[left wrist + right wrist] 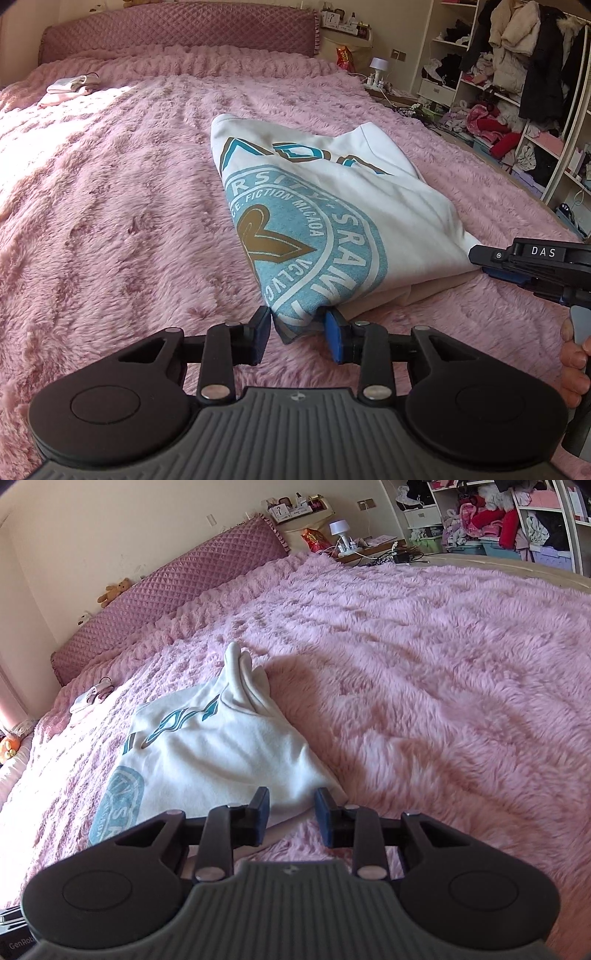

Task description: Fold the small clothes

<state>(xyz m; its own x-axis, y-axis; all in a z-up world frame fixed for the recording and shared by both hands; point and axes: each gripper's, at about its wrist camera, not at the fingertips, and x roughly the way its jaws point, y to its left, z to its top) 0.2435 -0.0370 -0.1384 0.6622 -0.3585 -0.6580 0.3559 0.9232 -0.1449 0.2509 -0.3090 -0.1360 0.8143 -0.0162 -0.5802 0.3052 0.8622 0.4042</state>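
**Fig.: Two grippers at the near edge of a folded shirt on the bed**

Shirt [332,206]: white w/ blue round print, lies partly folded on the pink fur blanket [110,221], roughly mid-bed. Its far end is bunched into a raised peak (right wrist view). A beige layer shows under its near edge.

Left gripper [298,330]: your jaws sit on either side of the shirt's near printed corner; cloth bunches up btw. the blue pads and both pads touch it, so you are clamped on that corner. The corner is lifted slightly off the blanket.

Right gripper [291,818]: jaws partly apart at the shirt's other near corner. In the right wrist view cloth edge lies btw. the pads, but pad contact can't be told. In the left wrist view its tip meets the shirt's right edge; grip there can't be told either. Your hand [574,365] shows on its handle.

Surroundings: quilted headboard [177,29] at the far end, small folded item [70,85] near it, open shelves [517,92] crammed w/ clothes at right.
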